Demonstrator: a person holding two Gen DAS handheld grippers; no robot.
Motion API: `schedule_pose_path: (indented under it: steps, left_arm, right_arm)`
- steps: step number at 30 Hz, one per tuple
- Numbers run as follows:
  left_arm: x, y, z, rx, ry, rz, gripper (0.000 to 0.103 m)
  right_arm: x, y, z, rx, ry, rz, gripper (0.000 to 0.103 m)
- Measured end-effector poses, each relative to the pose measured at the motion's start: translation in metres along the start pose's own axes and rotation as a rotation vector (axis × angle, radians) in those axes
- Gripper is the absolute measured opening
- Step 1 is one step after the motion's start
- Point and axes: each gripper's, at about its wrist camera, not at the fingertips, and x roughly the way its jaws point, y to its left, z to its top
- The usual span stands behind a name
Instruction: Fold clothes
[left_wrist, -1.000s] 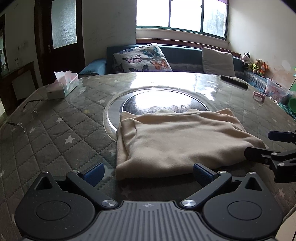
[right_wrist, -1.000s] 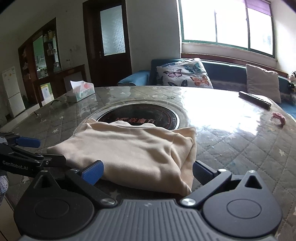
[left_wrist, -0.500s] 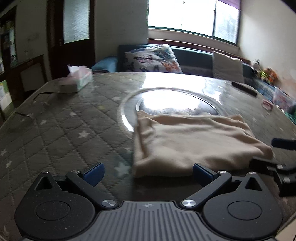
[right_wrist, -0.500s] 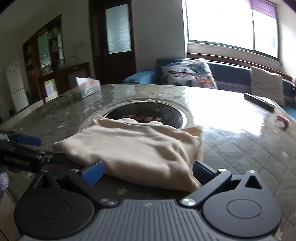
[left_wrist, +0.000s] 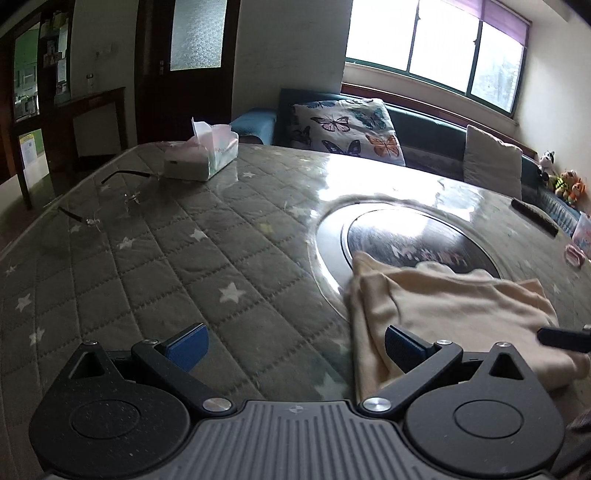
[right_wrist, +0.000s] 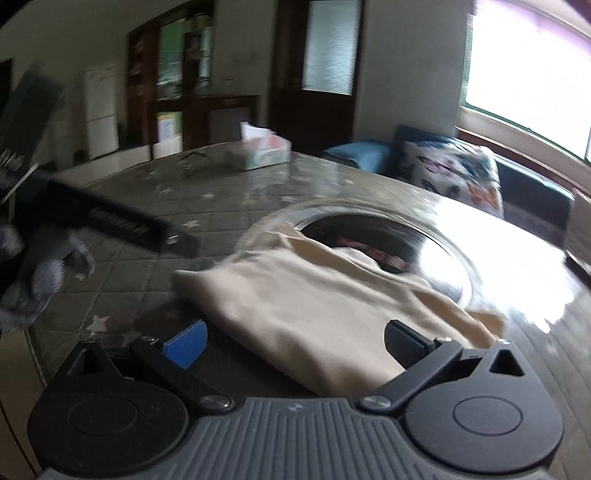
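Note:
A cream garment (left_wrist: 454, 306) lies folded in a thick rectangle on the round quilted table, partly over the glass centre disc (left_wrist: 406, 236). It also shows in the right wrist view (right_wrist: 325, 299). My left gripper (left_wrist: 295, 345) is open and empty, above the table, with the garment's left edge at its right finger. My right gripper (right_wrist: 295, 341) is open and empty, just in front of the garment's near edge. The left gripper's body (right_wrist: 110, 218) shows blurred at the left of the right wrist view.
A tissue box (left_wrist: 201, 157) and a pair of glasses (left_wrist: 110, 199) lie at the table's far left. A remote (left_wrist: 533, 216) and a small pink item (left_wrist: 576, 254) sit at the right. A sofa with cushions (left_wrist: 351, 131) stands behind the table (left_wrist: 166, 258).
Both grippers have swung to the left, so the garment now sits to the right in both views. The garment has not moved. Both grippers stay open.

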Motion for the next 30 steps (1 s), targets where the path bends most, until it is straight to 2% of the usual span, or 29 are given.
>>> schedule_pose_path:
  steps: [5,8,10,12,16,19,26,29,30]
  left_arm:
    - [0.012,0.009,0.013,-0.045,0.021,-0.033,0.103]
    - [0.017,0.011,0.018,-0.060,0.031,-0.067,0.103]
    - [0.022,0.012,0.020,-0.080,0.048,-0.091,0.103]
    - [0.026,0.013,0.021,-0.103,0.066,-0.117,0.103]
    - [0.034,0.014,0.021,-0.169,0.122,-0.187,0.102]
    - [0.037,0.012,0.020,-0.212,0.152,-0.221,0.102]
    - [0.048,0.007,0.022,-0.371,0.229,-0.316,0.093]
    - [0.050,0.004,0.023,-0.449,0.254,-0.365,0.086]
    - [0.051,0.003,0.023,-0.473,0.265,-0.384,0.079]
  right_arm:
    - [0.022,0.027,0.010,-0.124,0.018,0.033,0.101]
    - [0.035,0.044,0.014,-0.218,0.025,0.024,0.092]
    - [0.042,0.053,0.015,-0.274,0.032,0.016,0.076]
    - [0.046,0.062,0.015,-0.323,0.034,0.011,0.066]
    - [0.047,0.070,0.013,-0.367,0.016,0.018,0.030]
    - [0.040,0.064,0.015,-0.331,-0.005,0.034,0.021]
    - [0.018,0.037,0.028,-0.171,-0.064,0.089,0.017]
    - [0.007,0.026,0.029,-0.119,-0.087,0.106,0.017]
    - [0.005,0.024,0.028,-0.110,-0.090,0.110,0.017]
